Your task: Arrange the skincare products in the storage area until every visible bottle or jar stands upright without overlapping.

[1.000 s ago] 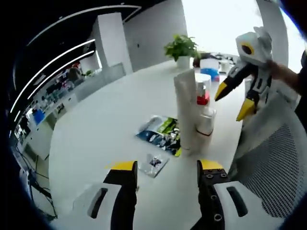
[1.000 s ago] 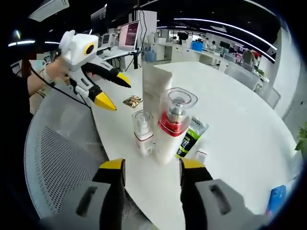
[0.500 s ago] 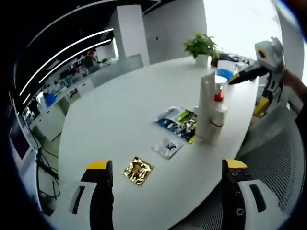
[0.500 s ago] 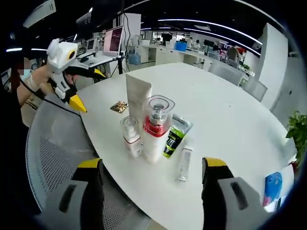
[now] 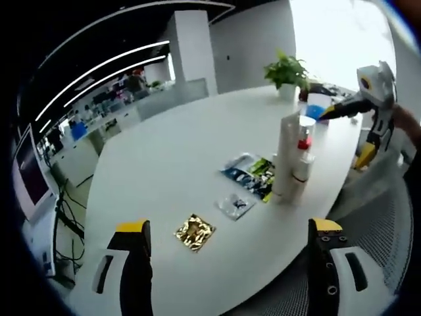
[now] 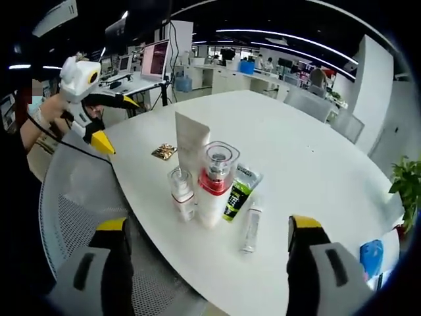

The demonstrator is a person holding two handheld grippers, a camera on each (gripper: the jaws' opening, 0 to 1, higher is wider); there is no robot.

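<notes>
Three skincare products stand upright in a tight cluster near the white table's edge: a tall white tube (image 6: 192, 141) (image 5: 287, 155), a pump bottle with a red band and clear cap (image 6: 214, 184) (image 5: 304, 139), and a small clear bottle (image 6: 181, 193) (image 5: 300, 172). Beside them a green-and-black tube (image 6: 238, 191) and a slim clear bottle (image 6: 250, 227) lie flat. My right gripper (image 6: 208, 225) is open wide, well short of the cluster. My left gripper (image 5: 229, 227) (image 6: 115, 122) is open too, off the table's edge. The right gripper (image 5: 346, 135) also shows beyond the cluster.
A gold sachet (image 5: 195, 232) (image 6: 164, 152), a small clear sachet (image 5: 235, 205) and blue-green packets (image 5: 250, 174) lie on the table (image 5: 177, 151). A mesh chair (image 6: 85, 204) stands at the table's edge. A potted plant (image 5: 287, 71) and a blue item (image 6: 370, 253) sit at the far end.
Both grippers' jaws have spread from narrow to wide open. Both cameras have drawn back from the cluster, so more of the table shows. The products have not moved.
</notes>
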